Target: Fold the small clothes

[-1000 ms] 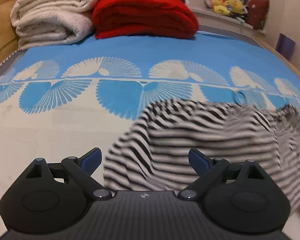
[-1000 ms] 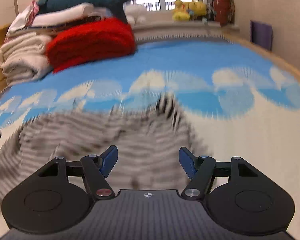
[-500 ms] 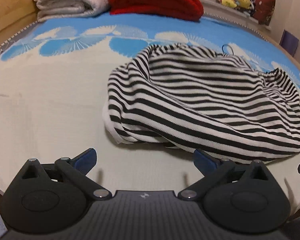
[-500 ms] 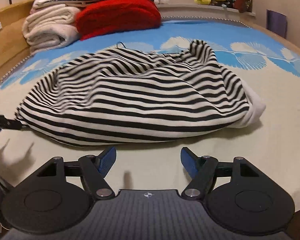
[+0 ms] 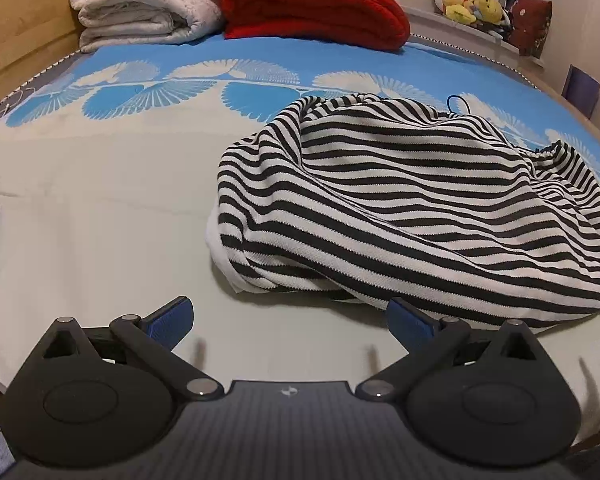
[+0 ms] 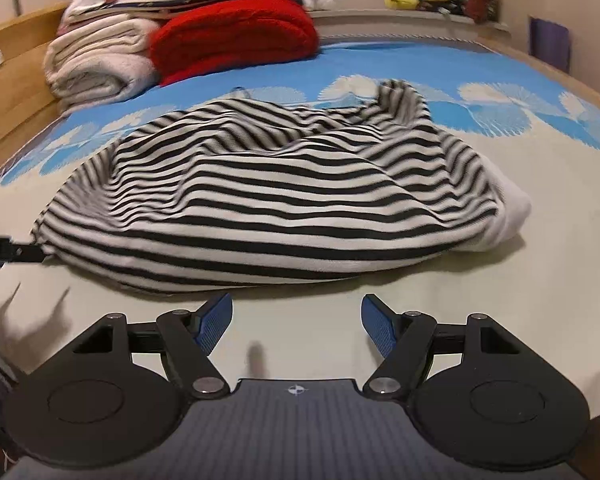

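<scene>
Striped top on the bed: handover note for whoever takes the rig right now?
Left gripper: open, empty, just short of the near edge of the striped top.
Right gripper: open, empty, facing the same near edge.
Striped top: lies in a loose, rumpled heap on the bed cover, nothing gripping it.
Folded red blanket and white blankets sit at the far end, clear of the work.
Done: no fold visible.
Left: spread the top flat, then fold it.
</scene>
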Tool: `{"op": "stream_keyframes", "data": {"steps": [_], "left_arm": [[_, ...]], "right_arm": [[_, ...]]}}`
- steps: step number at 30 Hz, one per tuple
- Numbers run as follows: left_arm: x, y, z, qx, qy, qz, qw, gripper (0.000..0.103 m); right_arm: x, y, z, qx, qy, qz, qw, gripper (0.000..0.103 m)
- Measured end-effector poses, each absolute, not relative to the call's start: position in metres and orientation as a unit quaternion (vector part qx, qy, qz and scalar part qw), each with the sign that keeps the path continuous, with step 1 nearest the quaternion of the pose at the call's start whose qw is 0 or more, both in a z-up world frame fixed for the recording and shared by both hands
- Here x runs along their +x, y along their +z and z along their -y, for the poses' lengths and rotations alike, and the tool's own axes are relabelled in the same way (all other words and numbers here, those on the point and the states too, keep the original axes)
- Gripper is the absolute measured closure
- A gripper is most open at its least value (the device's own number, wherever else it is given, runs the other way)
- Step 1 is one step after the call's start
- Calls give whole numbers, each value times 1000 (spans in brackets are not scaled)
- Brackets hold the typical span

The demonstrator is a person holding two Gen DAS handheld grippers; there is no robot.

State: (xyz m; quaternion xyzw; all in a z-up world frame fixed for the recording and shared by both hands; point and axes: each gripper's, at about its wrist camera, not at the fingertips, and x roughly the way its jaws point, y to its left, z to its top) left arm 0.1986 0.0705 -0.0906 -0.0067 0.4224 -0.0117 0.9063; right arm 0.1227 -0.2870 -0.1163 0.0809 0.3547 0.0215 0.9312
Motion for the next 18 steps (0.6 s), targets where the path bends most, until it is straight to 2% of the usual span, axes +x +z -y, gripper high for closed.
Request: {"op": "stream_keyframes", "data": {"steps": [8, 18], "left_arm": [[207, -93, -82, -41, -3, -433, 900, 0], [227, -91, -101, -74, 21, -438, 896, 0]], "right_arm": [[130, -129, 343, 217, -79, -361, 904, 30], [154, -145, 394, 337, -151, -296, 881, 27]]}}
